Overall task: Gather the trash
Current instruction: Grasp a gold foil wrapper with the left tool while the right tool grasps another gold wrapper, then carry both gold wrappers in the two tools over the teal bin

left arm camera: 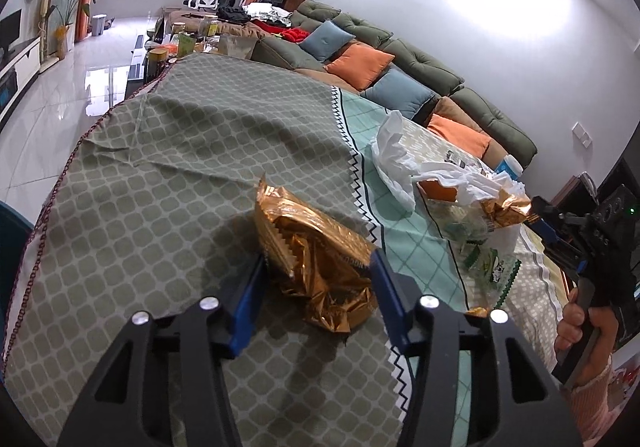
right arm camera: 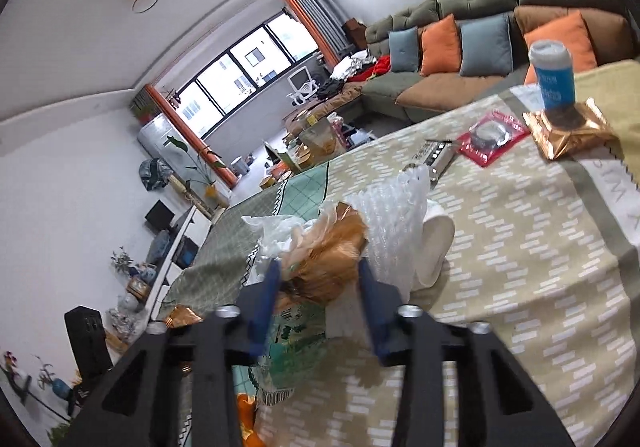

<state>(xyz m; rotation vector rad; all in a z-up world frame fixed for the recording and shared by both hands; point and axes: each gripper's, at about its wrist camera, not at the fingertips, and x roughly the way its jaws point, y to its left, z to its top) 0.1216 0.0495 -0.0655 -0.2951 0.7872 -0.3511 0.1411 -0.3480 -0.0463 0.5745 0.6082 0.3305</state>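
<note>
Left wrist view shows the left gripper (left arm camera: 318, 267) with both pads against a crumpled gold wrapper (left arm camera: 320, 255) on the tablecloth (left arm camera: 160, 167) — squeeze firmly before lifting. The right gripper (right arm camera: 318, 279) pinches another gold wrapper (right arm camera: 328, 247) beside a white bag (right arm camera: 276, 231) — hold steady.

A crumpled wrapper (left arm camera: 316, 259) lies on the desk (left arm camera: 168, 175), between the 2 fingers of the left gripper (left arm camera: 318, 267). To its right sits a heap of bags (left arm camera: 448, 179), the right gripper (right arm camera: 318, 279) reaching into it. A cup (right arm camera: 554, 75) stands on another wrapper (right arm camera: 572, 135) at the desk's far side. Behind the desk runs a sofa (left arm camera: 420, 55).
</note>
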